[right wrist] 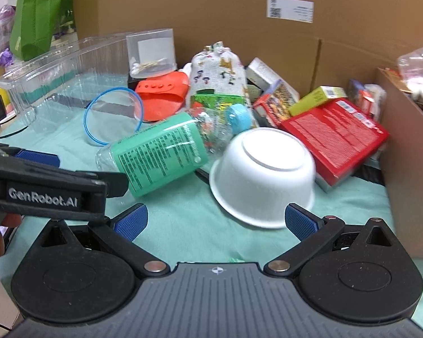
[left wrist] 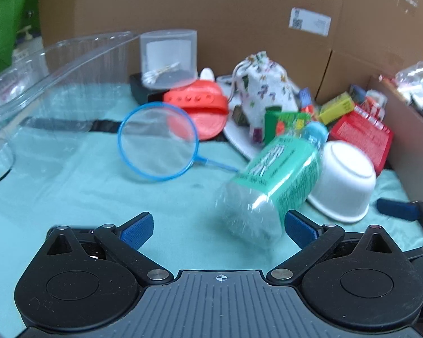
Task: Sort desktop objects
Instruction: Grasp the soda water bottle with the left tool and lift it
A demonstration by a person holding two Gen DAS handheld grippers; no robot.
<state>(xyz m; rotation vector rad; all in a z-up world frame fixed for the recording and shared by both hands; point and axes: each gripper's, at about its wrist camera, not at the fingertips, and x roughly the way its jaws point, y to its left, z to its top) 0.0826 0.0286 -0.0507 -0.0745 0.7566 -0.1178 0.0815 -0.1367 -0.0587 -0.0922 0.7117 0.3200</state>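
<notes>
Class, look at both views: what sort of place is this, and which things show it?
Probably a storeroom or workroom table set up for sorting: large cardboard boxes with a shipping label stand behind a cloth-covered table heaped with a bottle, white bowl and small packages.

Clear plastic bottle (right wrist: pixel 158 152), green label, blue cap (right wrist: pixel 238 118): on its side on teal cloth, cap pointing far-right. White bowl (right wrist: pixel 263 173): upside down, tilted, just right of bottle. Blue-rimmed net hoop (right wrist: pixel 113 114): left of bottle. Red box (right wrist: pixel 335 135): right, behind bowl. Orange-red silicone piece (right wrist: pixel 162 95), patterned drawstring pouch (right wrist: pixel 218 69): farther back.
</notes>
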